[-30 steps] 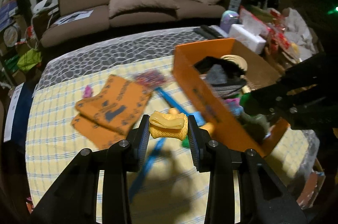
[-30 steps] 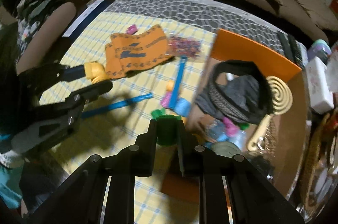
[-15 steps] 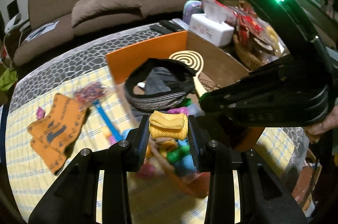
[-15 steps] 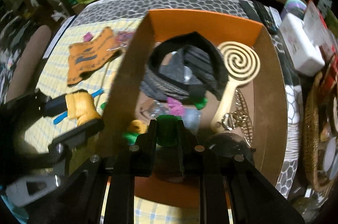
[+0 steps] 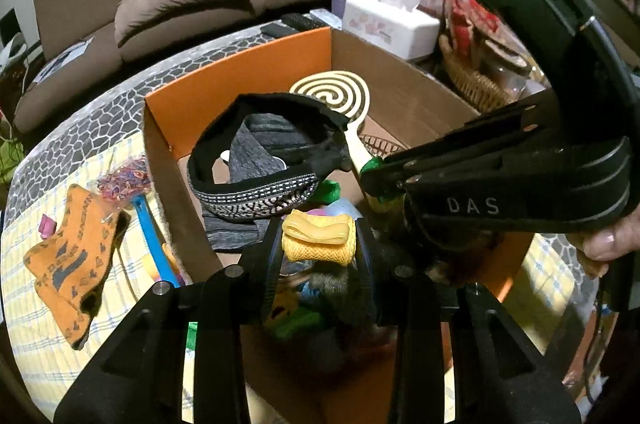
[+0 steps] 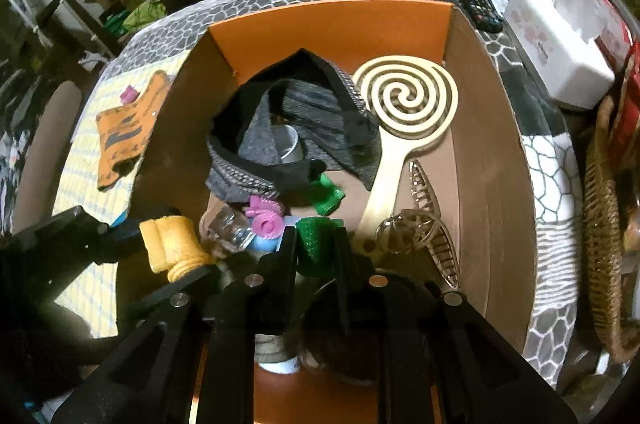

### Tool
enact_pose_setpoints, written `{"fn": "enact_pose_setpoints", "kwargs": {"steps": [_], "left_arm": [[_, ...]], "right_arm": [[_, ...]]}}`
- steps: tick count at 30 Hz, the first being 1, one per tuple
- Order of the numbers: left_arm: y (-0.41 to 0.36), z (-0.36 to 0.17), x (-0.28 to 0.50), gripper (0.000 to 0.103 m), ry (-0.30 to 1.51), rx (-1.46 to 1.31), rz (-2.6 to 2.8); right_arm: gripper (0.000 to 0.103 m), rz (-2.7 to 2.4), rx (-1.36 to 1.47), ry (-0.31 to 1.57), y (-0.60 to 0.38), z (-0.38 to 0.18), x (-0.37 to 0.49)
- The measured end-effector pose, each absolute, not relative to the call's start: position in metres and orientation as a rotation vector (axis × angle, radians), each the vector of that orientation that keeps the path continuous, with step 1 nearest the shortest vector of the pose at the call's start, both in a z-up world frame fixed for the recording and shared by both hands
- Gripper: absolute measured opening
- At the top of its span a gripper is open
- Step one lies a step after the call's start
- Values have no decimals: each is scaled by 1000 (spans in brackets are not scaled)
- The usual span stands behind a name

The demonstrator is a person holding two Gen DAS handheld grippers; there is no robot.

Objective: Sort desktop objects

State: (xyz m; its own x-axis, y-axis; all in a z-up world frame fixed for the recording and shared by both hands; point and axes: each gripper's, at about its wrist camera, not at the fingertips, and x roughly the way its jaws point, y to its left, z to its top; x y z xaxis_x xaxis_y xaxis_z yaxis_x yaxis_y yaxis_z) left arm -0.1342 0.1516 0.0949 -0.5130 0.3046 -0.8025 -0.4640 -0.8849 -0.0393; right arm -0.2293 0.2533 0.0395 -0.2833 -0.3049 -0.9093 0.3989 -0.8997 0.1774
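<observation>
While the left claw (image 5: 319,242) clenches a yellow mesh roll (image 5: 319,239) between its pads, the right claw (image 6: 317,248) grips a green mesh piece (image 6: 316,244) the same way. Both hang over the orange cardboard box (image 6: 332,20). Below and ahead of them inside it lie a black pouch (image 6: 280,128), a spiral paddle (image 6: 406,100) and hair claw clips (image 6: 424,224). Left of the left claw, an orange cloth (image 5: 68,256) rests on the tabletop (image 5: 36,352).
</observation>
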Motion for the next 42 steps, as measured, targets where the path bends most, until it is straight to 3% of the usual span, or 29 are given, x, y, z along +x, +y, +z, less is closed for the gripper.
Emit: {"fn": "enact_pose_setpoints", "kwargs": {"steps": [6, 11, 18, 24, 26, 28, 31, 34, 39, 42], "left_arm": [[150, 91, -139, 33, 247, -1237, 2407], [142, 96, -140, 48, 216, -1238, 2430], [128, 110, -135, 50, 198, -1224, 2462], [110, 124, -130, 59, 175, -1221, 2499], [105, 126, -127, 67, 167, -1223, 2505], [100, 128, -123, 67, 154, -1229, 2510], [93, 131, -116, 84, 137, -1234, 2518], [87, 134, -108, 92, 119, -1237, 2523], [80, 140, -96, 96, 111, -1240, 2536], [74, 146, -89, 103, 85, -1234, 2546]], "right_arm": [[23, -2232, 1536, 59, 261, 37, -233], [26, -2250, 1515, 50, 266, 45, -231], [26, -2251, 1499, 97, 260, 55, -220], [33, -2259, 1495, 116, 255, 62, -213], [39, -2265, 1495, 120, 254, 65, -210], [47, -2273, 1493, 129, 253, 69, -207], [61, -2289, 1477, 137, 251, 75, -201], [74, -2296, 1467, 141, 247, 80, -194], [80, -2296, 1460, 150, 239, 85, -181], [83, -2301, 1457, 151, 235, 88, -174]]}}
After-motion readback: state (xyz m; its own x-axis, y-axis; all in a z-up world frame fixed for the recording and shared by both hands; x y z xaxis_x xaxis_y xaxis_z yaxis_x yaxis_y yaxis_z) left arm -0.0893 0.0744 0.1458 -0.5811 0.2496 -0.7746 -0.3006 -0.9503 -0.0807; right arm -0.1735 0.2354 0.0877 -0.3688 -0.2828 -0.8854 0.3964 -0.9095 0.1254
